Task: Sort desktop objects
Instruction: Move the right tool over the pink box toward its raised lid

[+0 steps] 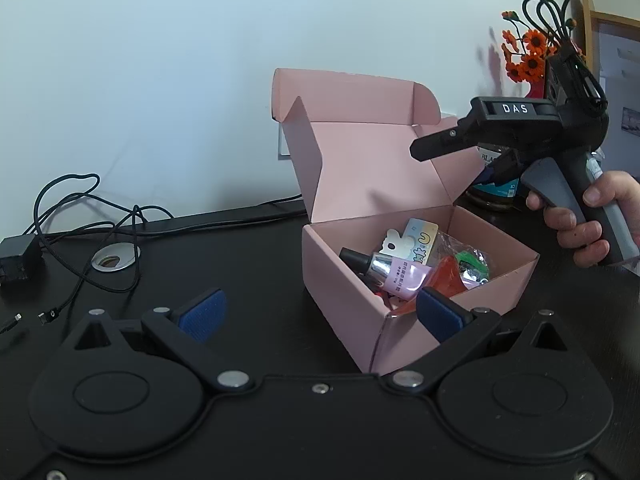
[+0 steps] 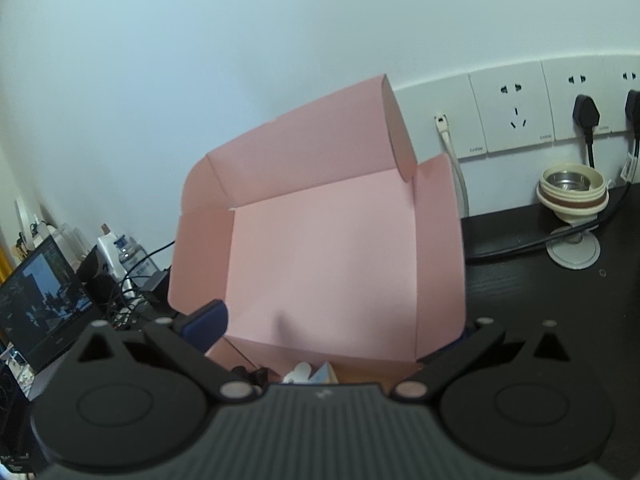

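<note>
An open pink cardboard box point(image 1: 344, 280) stands on the black desk, its lid point(image 1: 360, 160) upright. Inside lie a small silver bottle with a black cap point(image 1: 370, 263), a cartoon card point(image 1: 416, 242), a red item point(image 1: 448, 280) and a green item in a clear bag point(image 1: 470, 262). My left gripper point(image 1: 322, 313) is open wide at the box's near corner, its right pad point(image 1: 438, 314) in front of the corner. A hand point(image 1: 584, 224) holds my right gripper point(image 1: 468, 160) open at the lid's right flap. In the right wrist view the lid point(image 2: 320, 264) fills the span of the right gripper point(image 2: 334, 328), hiding its right finger.
Black cables, a power adapter point(image 1: 16, 258) and a metal grommet point(image 1: 114, 258) lie at the left. Orange flowers point(image 1: 528, 56) and a jar point(image 1: 496, 188) stand behind the box. Wall sockets point(image 2: 516, 112), a cream cap point(image 2: 572, 192) and a laptop point(image 2: 36, 300) flank it.
</note>
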Tool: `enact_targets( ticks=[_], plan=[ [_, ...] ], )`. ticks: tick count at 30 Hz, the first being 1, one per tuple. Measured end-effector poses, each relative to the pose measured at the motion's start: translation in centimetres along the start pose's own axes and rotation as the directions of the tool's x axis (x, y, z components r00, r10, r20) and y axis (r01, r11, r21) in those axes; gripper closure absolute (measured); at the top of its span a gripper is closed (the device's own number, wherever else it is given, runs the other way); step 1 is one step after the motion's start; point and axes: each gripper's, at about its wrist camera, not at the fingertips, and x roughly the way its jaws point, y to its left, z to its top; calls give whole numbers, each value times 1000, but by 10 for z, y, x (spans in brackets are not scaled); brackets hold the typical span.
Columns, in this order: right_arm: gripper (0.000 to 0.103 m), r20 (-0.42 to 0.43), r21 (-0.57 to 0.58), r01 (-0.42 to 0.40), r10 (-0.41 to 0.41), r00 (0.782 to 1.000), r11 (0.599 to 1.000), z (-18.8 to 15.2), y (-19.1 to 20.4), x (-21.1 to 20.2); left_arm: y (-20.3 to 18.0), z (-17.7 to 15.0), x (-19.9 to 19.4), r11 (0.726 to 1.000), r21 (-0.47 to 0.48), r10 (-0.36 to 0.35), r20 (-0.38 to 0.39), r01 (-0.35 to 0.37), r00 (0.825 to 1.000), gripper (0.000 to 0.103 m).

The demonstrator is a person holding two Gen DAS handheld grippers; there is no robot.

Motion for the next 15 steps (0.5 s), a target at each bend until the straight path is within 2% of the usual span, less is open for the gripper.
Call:
enact_targets(
  ticks=[9, 15],
  plan=[
    [1, 12, -35, 11, -11, 1000, 999, -3, 4, -6, -11, -1, 4, 998, 66, 7, -29, -5, 1000, 0],
    [1, -3, -88, -17, 17, 1000, 996, -10, 12, -10, -21, -2, 6, 992, 124, 7, -43, -1, 999, 0]
  ],
)
